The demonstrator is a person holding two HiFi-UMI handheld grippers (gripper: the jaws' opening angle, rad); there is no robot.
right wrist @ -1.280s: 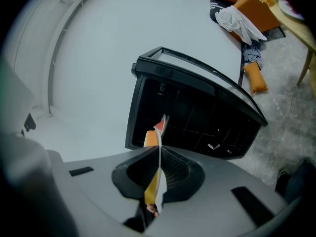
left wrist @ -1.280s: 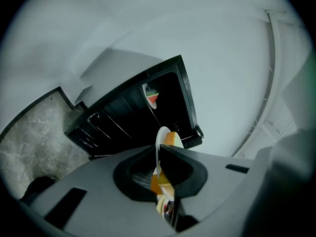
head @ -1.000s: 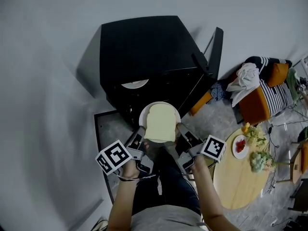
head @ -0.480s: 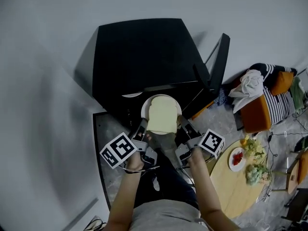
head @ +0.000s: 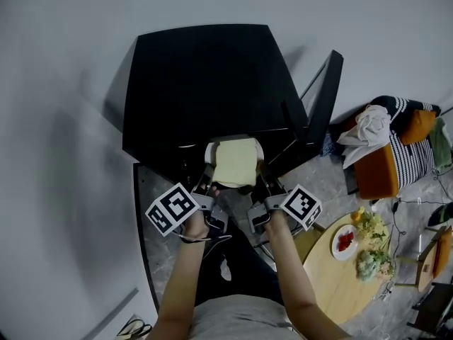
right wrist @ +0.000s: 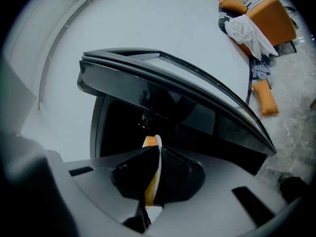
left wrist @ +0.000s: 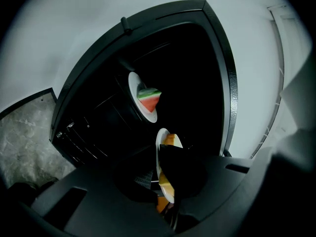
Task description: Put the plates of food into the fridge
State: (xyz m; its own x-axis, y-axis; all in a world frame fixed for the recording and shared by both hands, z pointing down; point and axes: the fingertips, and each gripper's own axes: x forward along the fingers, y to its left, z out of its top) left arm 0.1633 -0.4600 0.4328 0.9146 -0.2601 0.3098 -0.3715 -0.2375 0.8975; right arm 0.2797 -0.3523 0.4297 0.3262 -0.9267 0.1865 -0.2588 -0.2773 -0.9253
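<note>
Closer to the black fridge (head: 205, 83) than a second ago: more of its top in the head view, and its door (head: 322, 105) still swung open on the right. Round wooden table (head: 340, 282) pushed lower and further right in that view, well apart from the work, with a small plate of red food (head: 344, 241) left on it beside some flowers.

Carried forward in that second: the white plate (head: 209, 149) with its slice of bread (head: 236, 163). Earlier in full view in front of the opening; now with its far edge tucked under the fridge's top edge, so just crossing the mouth. Held in the air, not set down yet.

Left claw (head: 207, 176) clamped on the plate's left rim, right claw (head: 263, 180) clamped on the right rim; rim pinched between the jaws in both gripper views. Held roughly level, bread flat on top.

Already inside, on a shelf: another plate (left wrist: 134, 90) with a wedge of watermelon (left wrist: 149, 98).

Judged partway through the second delivery. Next: a bare stretch of shelf clear of the watermelon plate, reached with the plate kept level. Cannot tell which shelf in the dark interior. One more trip likely for the plate on the table.
</note>
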